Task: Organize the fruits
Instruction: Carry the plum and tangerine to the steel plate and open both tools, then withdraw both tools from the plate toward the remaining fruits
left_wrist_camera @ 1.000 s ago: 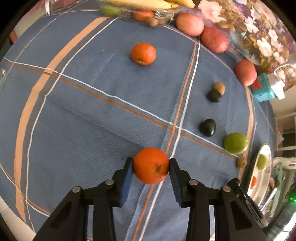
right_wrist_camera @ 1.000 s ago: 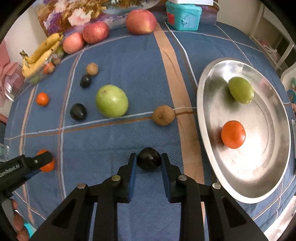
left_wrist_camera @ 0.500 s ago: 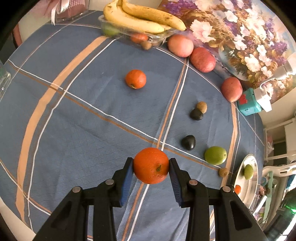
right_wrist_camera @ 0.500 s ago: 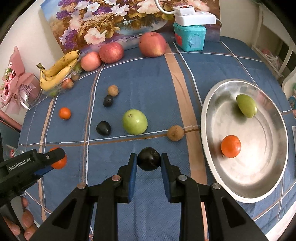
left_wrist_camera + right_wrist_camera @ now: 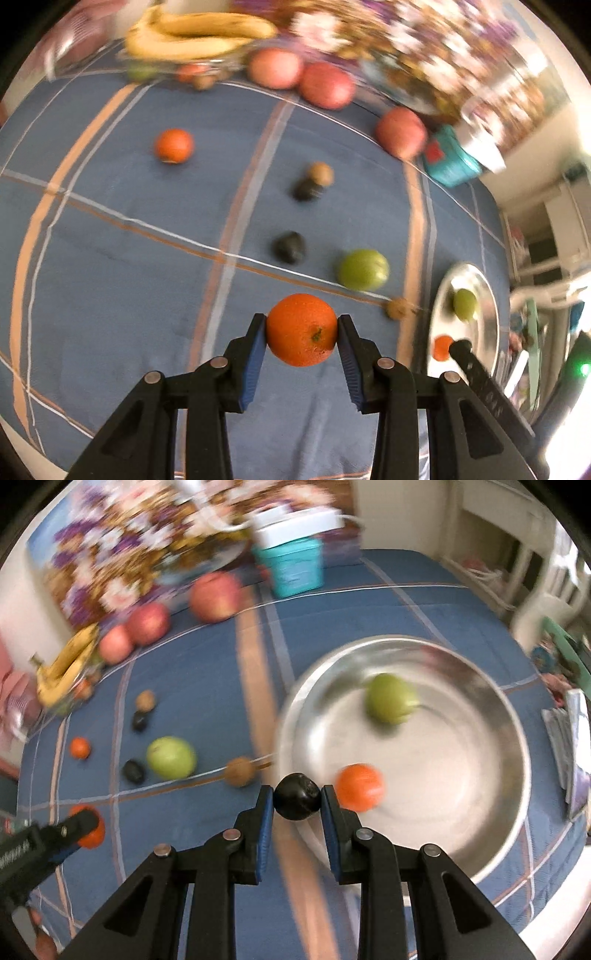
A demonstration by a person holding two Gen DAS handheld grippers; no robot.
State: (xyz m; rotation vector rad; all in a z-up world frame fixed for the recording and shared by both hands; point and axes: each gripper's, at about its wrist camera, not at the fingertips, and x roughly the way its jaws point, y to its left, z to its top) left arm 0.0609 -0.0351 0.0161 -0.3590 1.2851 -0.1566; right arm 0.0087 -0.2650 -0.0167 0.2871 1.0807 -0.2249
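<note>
A: What is held by the left tongs (image 5: 301, 330)?

B: An orange (image 5: 301, 329) is pinched between the blue pads, lifted above the blue cloth (image 5: 122, 295) on the table. The right tongs (image 5: 297, 801) are clamped on a dark plum (image 5: 297, 800), held just over the near rim of the steel bowl (image 5: 461, 830).

A: What is seen inside the bowl?

B: A green fruit (image 5: 391, 698) toward the far side and a second orange (image 5: 360, 787) near the front — both blurred. The second orange lies just right of the plum as viewed from the right wrist.

A: And what is left on the cloth?

B: A green apple (image 5: 170, 757) with a dark fruit (image 5: 133, 771) just beside it, a brown kiwi (image 5: 241, 771) close to the bowl's left rim, a small orange (image 5: 80, 747) farther left, and a brown-and-dark pair (image 5: 142, 710) touching behind them. Three red apples (image 5: 216, 596) are lined along the floral picture (image 5: 122, 546), with bananas (image 5: 66, 668) at the left end and a teal box (image 5: 295, 565) at the back.

A: Is anything found in the way?

B: Between the left tongs and the bowl, the kiwi and the green apple are seen — the right tongs' black finger also crosses that side.
</note>
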